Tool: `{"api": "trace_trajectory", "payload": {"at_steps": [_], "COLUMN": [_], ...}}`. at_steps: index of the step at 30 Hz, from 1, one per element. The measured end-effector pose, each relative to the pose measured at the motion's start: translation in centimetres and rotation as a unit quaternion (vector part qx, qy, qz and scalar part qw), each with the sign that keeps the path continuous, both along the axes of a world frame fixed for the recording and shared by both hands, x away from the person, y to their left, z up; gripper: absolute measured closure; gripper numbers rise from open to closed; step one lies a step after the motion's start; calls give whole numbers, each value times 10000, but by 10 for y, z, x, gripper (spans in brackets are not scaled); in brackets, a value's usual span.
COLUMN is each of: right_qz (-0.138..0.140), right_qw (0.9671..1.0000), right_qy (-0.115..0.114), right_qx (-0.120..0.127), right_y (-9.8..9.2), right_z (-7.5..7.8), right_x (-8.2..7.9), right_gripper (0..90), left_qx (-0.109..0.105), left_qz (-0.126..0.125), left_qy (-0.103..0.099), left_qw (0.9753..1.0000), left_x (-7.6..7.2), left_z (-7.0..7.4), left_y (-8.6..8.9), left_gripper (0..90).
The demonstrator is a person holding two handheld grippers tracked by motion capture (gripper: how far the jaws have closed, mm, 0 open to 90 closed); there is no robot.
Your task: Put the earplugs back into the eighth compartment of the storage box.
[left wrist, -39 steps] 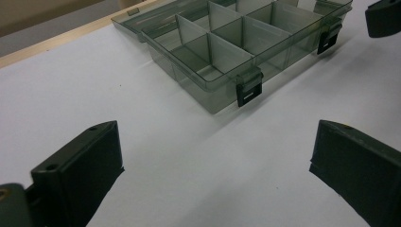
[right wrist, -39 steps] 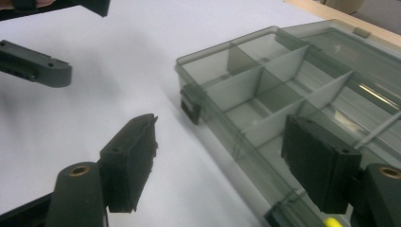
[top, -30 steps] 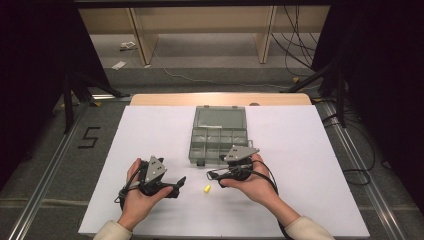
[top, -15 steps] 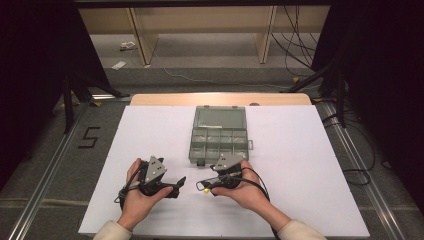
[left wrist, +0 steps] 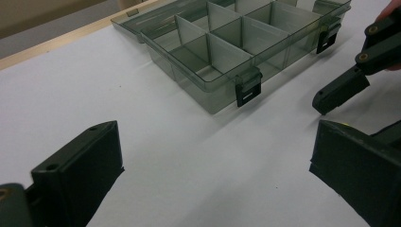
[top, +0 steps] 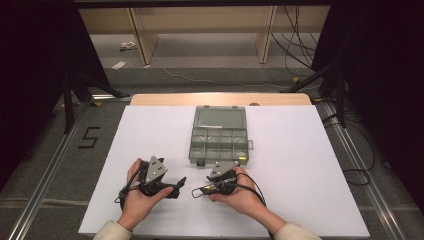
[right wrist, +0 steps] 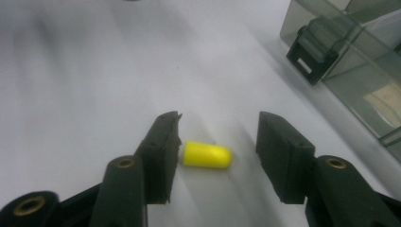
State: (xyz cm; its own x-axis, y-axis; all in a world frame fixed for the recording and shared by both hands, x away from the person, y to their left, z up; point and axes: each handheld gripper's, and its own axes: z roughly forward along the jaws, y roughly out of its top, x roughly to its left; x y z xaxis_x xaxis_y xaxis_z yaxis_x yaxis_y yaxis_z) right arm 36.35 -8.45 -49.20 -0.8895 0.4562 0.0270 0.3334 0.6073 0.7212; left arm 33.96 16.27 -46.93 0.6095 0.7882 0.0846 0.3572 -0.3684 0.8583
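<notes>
A small yellow cylinder (right wrist: 208,155) lies on the white table between the jaws of my right gripper (right wrist: 218,120), which is open around it; the piece sits close to the left jaw, with a gap to the right jaw. In the high view the right gripper (top: 197,191) points left, low over the table in front of the box. A grey see-through compartment box (top: 219,135) stands open at mid-table, its compartments looking empty. My left gripper (top: 179,184) rests near the front edge, open with nothing in it, jaws spread wide (left wrist: 213,132).
The box's black latch (right wrist: 314,52) is just right of the right gripper. A tip of the right gripper (left wrist: 340,90) shows in the left gripper view, near the box's front wall (left wrist: 222,94). White table cover (top: 310,165) spreads right of the hands.
The right gripper has moved left and down to the table, so its open jaws now straddle the yellow piece. The left hand has stayed still.
</notes>
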Motion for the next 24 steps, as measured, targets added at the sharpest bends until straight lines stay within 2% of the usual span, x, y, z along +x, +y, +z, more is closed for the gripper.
{"api": "trace_trajectory", "payload": {"at_steps": [5, 9, 13, 24], "right_qz": [7, 25, 53, 20], "right_qw": [9999, 9999, 9999, 10000], "right_qy": [-41, -86, -33, 33], "right_qx": [-127, -132, -135, -48], "right_y": [1, 2, 2, 0], "right_z": [-2, -2, -2, -2], "right_x": [-2, -3, -5, -3], "right_gripper": [577, 625, 686, 744], "left_qx": [8, 8, 21, 3], "left_qz": [-14, -10, -11, -13], "left_qy": [8, -5, -7, 17], "left_qw": [10000, 10000, 10000, 10000], "left_x": [0, 0, 0, 0], "left_z": [-1, 0, -1, -1], "left_y": [0, 0, 0, 0], "left_gripper": [23, 23, 23, 24]}}
